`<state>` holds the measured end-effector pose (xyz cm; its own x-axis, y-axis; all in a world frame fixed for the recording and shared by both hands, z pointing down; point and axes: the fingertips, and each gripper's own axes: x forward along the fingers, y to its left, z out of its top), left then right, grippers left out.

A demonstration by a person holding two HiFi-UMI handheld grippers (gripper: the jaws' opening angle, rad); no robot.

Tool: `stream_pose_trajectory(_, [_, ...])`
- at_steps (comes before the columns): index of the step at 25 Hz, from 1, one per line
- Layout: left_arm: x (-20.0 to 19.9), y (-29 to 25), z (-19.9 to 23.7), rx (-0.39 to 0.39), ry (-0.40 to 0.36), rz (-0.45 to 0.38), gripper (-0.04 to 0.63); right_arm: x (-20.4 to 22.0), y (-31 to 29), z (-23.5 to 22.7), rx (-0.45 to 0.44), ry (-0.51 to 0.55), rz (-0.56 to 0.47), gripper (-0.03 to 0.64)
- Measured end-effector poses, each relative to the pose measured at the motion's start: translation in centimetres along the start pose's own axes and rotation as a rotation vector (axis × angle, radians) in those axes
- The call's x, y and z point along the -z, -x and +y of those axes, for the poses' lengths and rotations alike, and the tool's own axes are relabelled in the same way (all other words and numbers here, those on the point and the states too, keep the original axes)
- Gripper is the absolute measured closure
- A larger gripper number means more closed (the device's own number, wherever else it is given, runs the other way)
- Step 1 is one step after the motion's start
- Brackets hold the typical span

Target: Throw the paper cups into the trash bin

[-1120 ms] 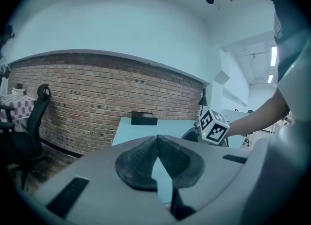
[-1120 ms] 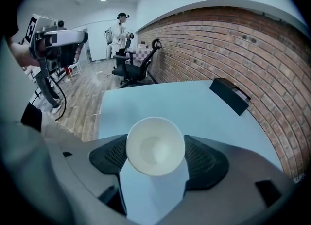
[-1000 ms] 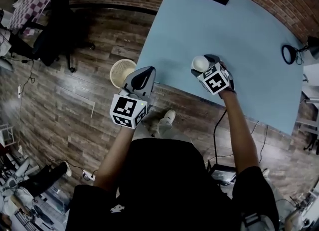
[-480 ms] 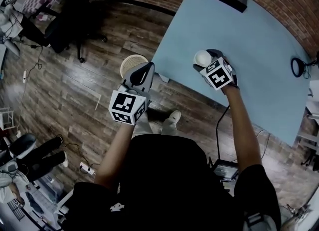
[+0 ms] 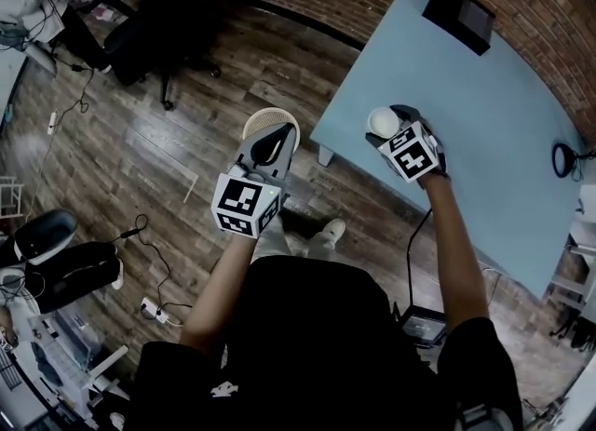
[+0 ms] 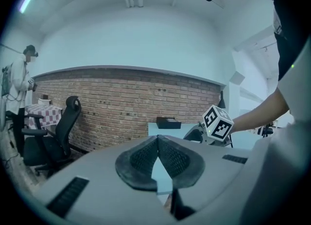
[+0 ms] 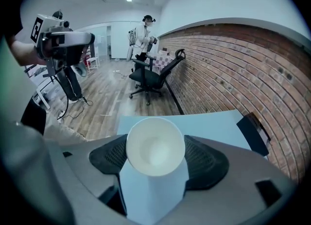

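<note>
A white paper cup (image 7: 154, 158) sits between the jaws of my right gripper (image 7: 155, 156), its open mouth facing the camera; the gripper is shut on it. In the head view that cup (image 5: 381, 122) shows as a white round at the tip of the right gripper (image 5: 391, 127), above the near-left corner of the light blue table (image 5: 466, 122). My left gripper (image 5: 268, 145) hovers over the wooden floor beside the table, jaws pressed together and empty (image 6: 158, 153). A round cream trash bin (image 5: 268, 122) stands on the floor, partly hidden under the left gripper.
A black box (image 5: 458, 12) lies at the table's far edge by the brick wall. A black ring-shaped thing (image 5: 564, 161) sits at the table's right. A black office chair (image 7: 151, 76) and a standing person (image 7: 144, 37) are farther off. Cables cross the floor at left.
The view has swung left and both grippers have shifted slightly, the right one still with the cup near the table corner. The left gripper now overlaps the bin's rim.
</note>
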<state>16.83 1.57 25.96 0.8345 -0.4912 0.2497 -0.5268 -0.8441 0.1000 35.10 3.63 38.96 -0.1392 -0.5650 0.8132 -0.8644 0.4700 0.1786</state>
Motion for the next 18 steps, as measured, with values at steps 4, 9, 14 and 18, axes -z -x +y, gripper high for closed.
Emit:
stream_pose_trajectory(4, [0.0,1.4,2.6,-0.017,0.014,-0.010,0.586,-2.3,-1.4,1.5,-0.021,0.005,0.002,0.256])
stream_pose_trajectory(9, [0.9,3.1,6.0,-0.052,0.041,-0.005,0.586,-4.6,-3.3,2.9,-0.041,0.018,0.011,0.256])
stream_pose_trajectory(14, [1.6,4.8,9.3,-0.095,0.076,-0.002,0.586,-7.4,-5.3,4.9,-0.075,0.034,0.010,0.256])
stream_pose_trajectory(18, [2.0,5.7,11.7,-0.128,0.101,-0.009,0.586,-9.6,-7.1,6.3,-0.109,0.054,0.009,0.256])
